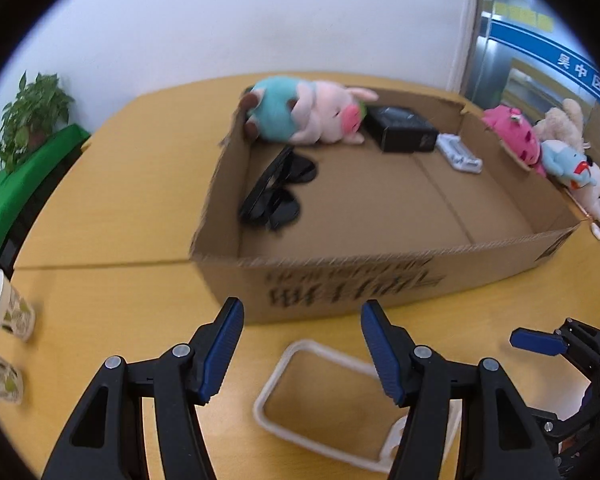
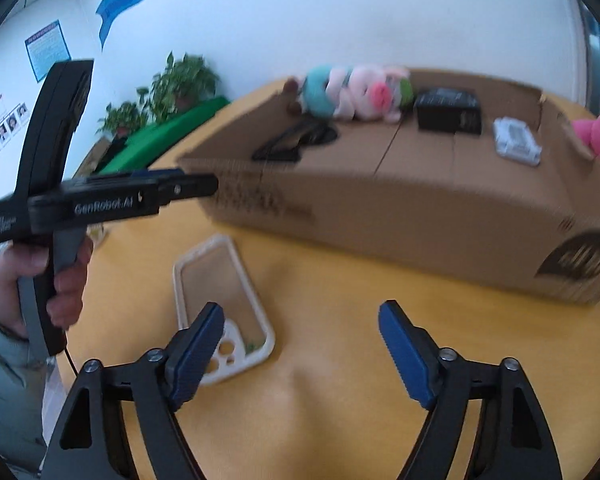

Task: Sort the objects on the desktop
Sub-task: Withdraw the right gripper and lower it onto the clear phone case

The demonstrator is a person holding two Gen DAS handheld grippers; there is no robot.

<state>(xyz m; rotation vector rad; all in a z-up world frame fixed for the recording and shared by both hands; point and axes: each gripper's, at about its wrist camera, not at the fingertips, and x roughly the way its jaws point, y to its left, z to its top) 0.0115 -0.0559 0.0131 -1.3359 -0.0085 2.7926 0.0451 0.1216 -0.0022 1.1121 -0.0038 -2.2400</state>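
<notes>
A clear phone case [image 1: 324, 404] with a white rim lies flat on the yellow table in front of a cardboard box [image 1: 380, 280]. My left gripper [image 1: 302, 352] is open and empty, just above the case. My right gripper [image 2: 300, 348] is open and empty, with the case [image 2: 220, 304] at its left finger. The box [image 2: 400, 216] holds a pink and teal plush pig [image 1: 312, 114], black sunglasses [image 1: 276, 188], a black box [image 1: 404, 128] and a small white item [image 1: 460, 152].
Several plush toys [image 1: 556, 148] lie outside the box's right wall. Two paper cups [image 1: 8, 312] stand at the table's left edge. Potted plants [image 1: 32, 116] and a green surface stand beyond the table. The left gripper's body [image 2: 100, 200] shows in the right wrist view.
</notes>
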